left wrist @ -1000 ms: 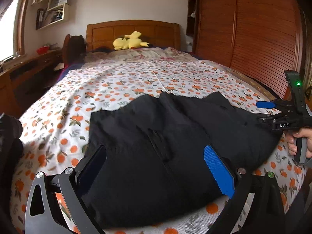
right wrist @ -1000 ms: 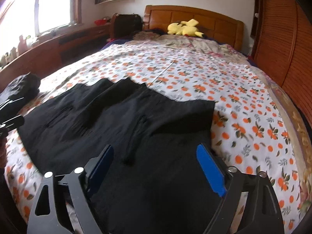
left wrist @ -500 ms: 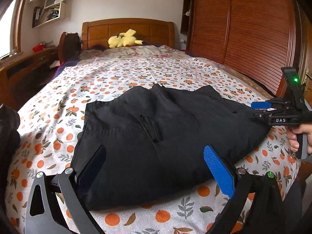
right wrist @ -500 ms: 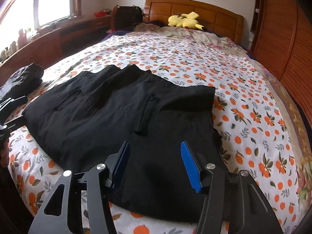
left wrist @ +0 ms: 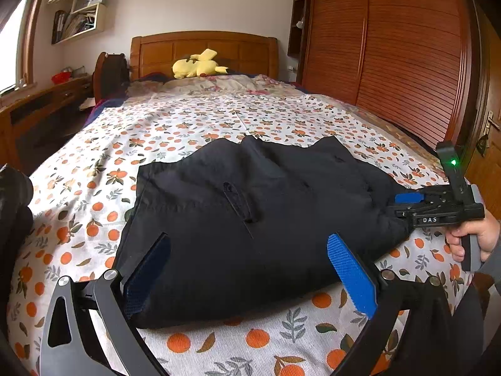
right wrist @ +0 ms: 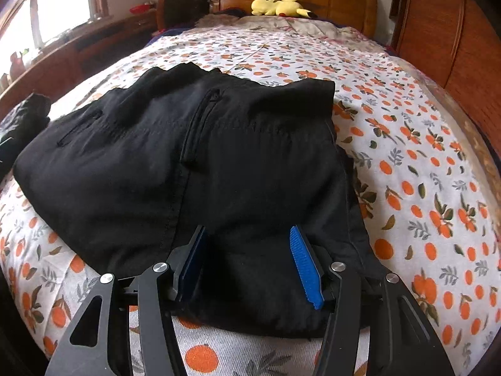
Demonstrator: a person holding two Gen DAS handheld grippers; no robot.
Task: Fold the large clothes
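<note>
Lying on bedspread (left wrist: 194,125): black garment (left wrist: 250,219) | plush (left wrist: 197,65) beyond | left tool (left wrist: 250,282) spread | right tool (right wrist: 250,260) spread

Only readable text I'm spotting anywhere is "DAS", in white capital letters, sitting on the black body of the right tongs (left wrist: 407,198) over at about 3 o'clock in the left wrist view, just under the blue pad. That's it. The shelf (left wrist: 78,15) up at 10 o'clock is holding books or papers, but anything on them is coming out way too small and blurry to read. In the right wrist view I'm not seeing a single letter or number anywhere.
</note>
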